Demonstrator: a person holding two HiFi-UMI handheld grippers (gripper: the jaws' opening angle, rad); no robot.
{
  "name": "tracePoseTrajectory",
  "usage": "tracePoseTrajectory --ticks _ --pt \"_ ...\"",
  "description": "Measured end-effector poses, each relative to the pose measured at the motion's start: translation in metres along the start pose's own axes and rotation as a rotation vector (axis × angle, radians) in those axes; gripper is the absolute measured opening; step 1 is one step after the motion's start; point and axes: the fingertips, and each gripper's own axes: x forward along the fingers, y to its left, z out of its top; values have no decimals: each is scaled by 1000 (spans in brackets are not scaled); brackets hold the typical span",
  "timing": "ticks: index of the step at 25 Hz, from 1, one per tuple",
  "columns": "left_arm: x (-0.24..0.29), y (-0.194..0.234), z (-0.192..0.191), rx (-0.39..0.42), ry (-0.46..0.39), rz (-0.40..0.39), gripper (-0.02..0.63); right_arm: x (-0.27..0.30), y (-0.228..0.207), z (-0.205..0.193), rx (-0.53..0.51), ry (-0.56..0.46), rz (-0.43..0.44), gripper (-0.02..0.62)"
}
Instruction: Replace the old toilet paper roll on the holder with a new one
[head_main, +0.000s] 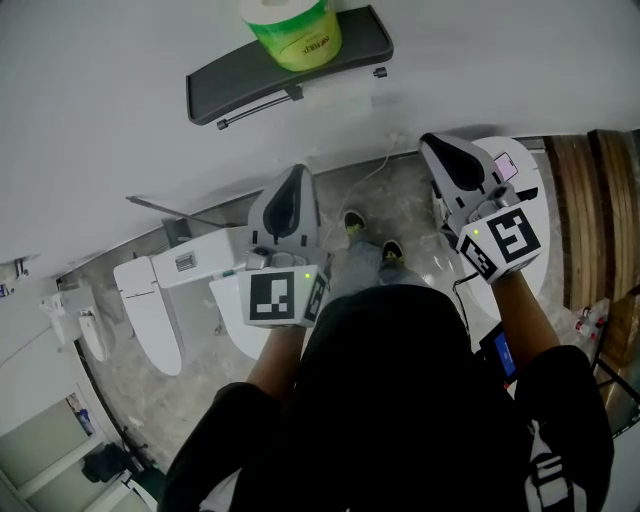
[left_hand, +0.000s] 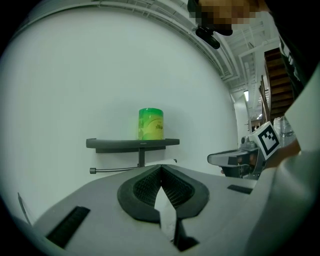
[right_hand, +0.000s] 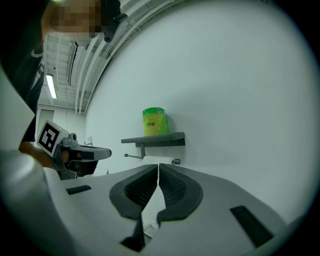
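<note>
Left tool (left_hand: 161, 167) first: jaws pinched together at the tips, nothing between the ribbed pads, only a pale sliver in the slit behind them. Over to the right tool (right_hand: 157, 165), and it's the same story, jaws closed right up and empty. From the head view both tools are held out side by side, well apart from each other, noses pointing at the white wall (head_main: 100, 120), each carried in one of the person's hands. Straight ahead of them is the dark grey holder (right_hand: 155, 140) fixed to that wall, and neither tool is touching it. On its flat top stands the green-wrapped roll (right_hand: 154, 122), upright and near the middle. Underneath runs a thin metal bar (right_hand: 133, 156), and on that bar hangs the white roll (right_hand: 157, 160), partly hidden behind the right tool's jaw tips. Looking down past the tools, there's the person's pair of shoes (head_main: 355, 220) on the marbled floor (head_main: 390, 195), and off to the left a white toilet (head_main: 150, 300) with its lid down.
</note>
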Motion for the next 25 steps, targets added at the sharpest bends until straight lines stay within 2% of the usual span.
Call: tracePoseTrajectory --ticks 5,9,13,18,25 --pt "18 19 1 -5 -6 -15 20 26 1 1 -50 19 -9 20" --pt "38 40 3 -16 -14 -40 20 56 3 9 -138 49 -9 20" --pt "53 55 5 -8 -24 -75 20 83 11 8 -315 139 3 21" --pt "70 73 -5 -14 -6 -116 20 111 31 -4 -478 296 82 23" --pt "79 84 -9 -27 -4 -170 20 130 38 -7 -737 428 78 29"
